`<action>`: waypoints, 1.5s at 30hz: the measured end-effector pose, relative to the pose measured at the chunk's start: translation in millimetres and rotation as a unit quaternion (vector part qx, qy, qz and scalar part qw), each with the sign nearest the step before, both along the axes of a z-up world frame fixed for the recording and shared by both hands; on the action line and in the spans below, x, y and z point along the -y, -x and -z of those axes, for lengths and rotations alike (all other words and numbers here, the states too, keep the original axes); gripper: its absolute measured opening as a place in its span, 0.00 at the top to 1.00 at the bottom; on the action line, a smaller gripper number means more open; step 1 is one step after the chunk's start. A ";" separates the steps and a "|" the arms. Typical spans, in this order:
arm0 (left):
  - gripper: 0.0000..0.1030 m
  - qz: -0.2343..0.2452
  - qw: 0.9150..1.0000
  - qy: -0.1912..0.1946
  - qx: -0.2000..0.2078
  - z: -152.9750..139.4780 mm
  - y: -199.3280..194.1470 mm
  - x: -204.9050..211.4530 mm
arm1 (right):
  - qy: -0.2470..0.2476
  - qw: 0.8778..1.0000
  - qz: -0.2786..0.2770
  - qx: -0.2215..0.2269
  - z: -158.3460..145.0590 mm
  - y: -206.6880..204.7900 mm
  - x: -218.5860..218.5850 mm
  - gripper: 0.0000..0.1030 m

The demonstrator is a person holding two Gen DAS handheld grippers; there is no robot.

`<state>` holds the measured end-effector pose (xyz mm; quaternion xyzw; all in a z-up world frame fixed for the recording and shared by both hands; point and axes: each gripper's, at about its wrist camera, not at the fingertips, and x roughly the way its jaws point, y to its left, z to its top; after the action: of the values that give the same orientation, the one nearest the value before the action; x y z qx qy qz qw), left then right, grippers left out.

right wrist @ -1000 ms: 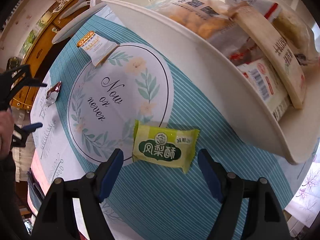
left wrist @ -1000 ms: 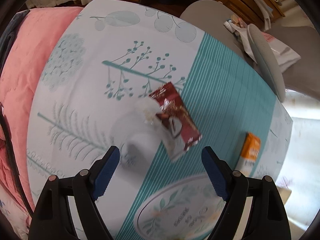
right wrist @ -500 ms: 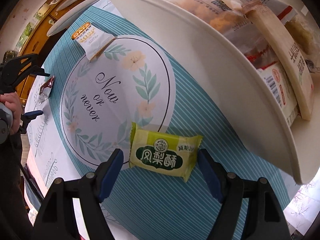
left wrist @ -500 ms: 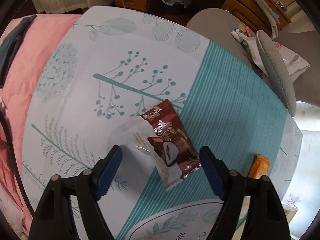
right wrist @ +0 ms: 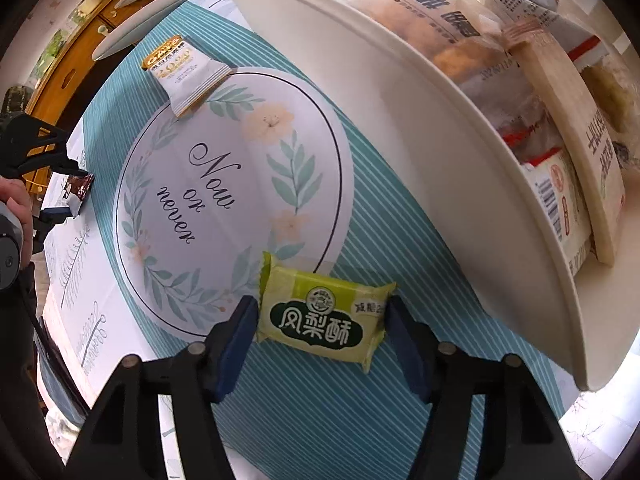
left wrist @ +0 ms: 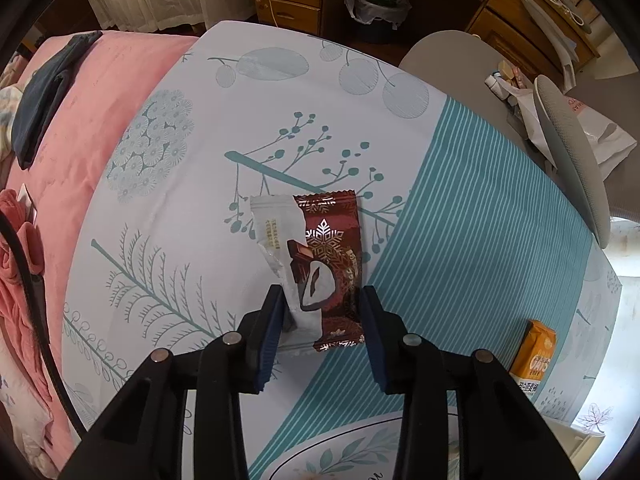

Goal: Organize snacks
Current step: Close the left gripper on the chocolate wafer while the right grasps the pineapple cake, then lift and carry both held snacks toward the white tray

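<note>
The left gripper [left wrist: 322, 300] is closing, its jaws pinching the brown chocolate packet [left wrist: 328, 264] on the tablecloth [left wrist: 460, 220]. The right gripper [right wrist: 320, 320] is closing around the green pastry packet [right wrist: 320, 316], near the white basket [right wrist: 400, 152] of snacks. An orange packet [right wrist: 184, 72] lies farther off.

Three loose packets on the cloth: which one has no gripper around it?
The orange-and-white packet at the far edge of the oval print. The brown packet sits between the closing left gripper jaws; the green one between the closing right gripper jaws.
</note>
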<state>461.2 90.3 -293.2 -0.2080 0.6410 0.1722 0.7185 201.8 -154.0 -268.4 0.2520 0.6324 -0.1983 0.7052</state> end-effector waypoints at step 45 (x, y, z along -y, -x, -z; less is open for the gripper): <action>0.68 0.112 0.993 0.021 -0.015 -53.8 228.1 -94.8 | -0.053 0.994 -0.083 0.037 -66.5 49.7 -93.0 0.45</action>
<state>233.0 185.1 -239.4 -0.1480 0.6741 0.0801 0.7192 152.1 -61.0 -201.9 0.2431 0.6339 -0.0958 0.7279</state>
